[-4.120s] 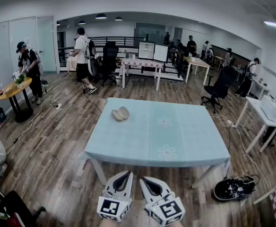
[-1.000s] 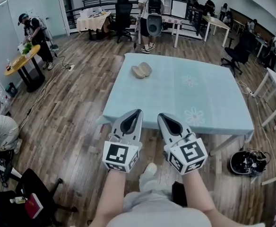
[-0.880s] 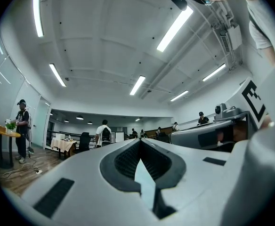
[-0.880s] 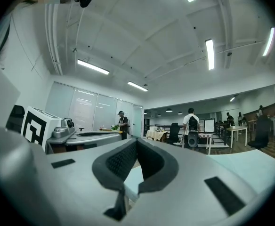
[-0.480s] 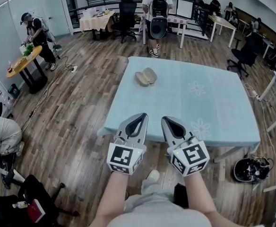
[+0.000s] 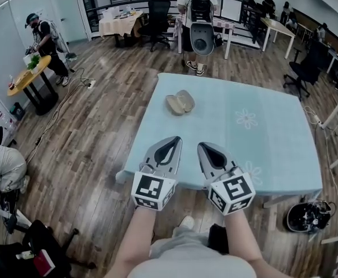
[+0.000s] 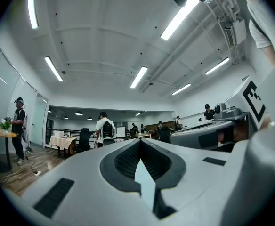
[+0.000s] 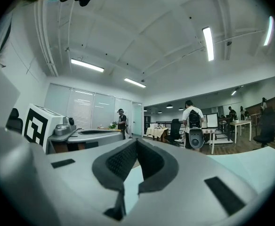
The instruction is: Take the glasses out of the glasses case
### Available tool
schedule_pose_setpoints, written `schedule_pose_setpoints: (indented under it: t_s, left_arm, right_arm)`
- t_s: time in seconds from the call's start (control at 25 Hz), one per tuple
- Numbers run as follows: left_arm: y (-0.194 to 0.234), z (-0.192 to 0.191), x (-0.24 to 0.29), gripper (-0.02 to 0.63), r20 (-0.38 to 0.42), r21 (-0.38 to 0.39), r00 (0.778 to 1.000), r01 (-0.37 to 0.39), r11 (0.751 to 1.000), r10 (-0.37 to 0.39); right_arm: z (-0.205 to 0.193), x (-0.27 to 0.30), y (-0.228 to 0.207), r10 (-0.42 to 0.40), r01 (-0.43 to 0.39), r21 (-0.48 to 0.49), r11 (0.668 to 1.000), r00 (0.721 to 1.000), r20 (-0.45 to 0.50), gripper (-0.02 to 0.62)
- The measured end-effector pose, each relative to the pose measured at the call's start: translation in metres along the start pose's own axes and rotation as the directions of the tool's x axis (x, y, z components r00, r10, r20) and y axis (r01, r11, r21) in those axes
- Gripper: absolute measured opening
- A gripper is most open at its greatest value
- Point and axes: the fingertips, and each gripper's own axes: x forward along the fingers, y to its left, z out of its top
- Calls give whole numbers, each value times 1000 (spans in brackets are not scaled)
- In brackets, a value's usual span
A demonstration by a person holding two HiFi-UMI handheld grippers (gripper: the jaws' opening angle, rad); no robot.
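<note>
item: your left claw (image 6: pixel 170 140) and right claw (image 6: pixel 204 146), both shut tight and empty, at the surface (image 6: pixel 273 149) near edge, presumably since the glasses case (image 6: pixel 180 102) lies far left, unreached.

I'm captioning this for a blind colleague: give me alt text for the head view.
Two closed tools, the left tool and right tool, are held side by side over the near edge of a pale blue table. A tan glasses case lies farther off, untouched.

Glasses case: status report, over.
Left hand-held gripper and right hand-held gripper shut, empty. Glasses case on table, untouched. Nothing in between.
</note>
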Motion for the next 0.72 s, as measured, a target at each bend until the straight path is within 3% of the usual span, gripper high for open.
schedule_pose_setpoints:
  t_s: [0.72]
  left_arm:
    - [40,-26,69,6,-44,20,999,-21,1000,22]
  right_arm:
    - [-23,57,-58,32,-31,10,999,999,-37,8]
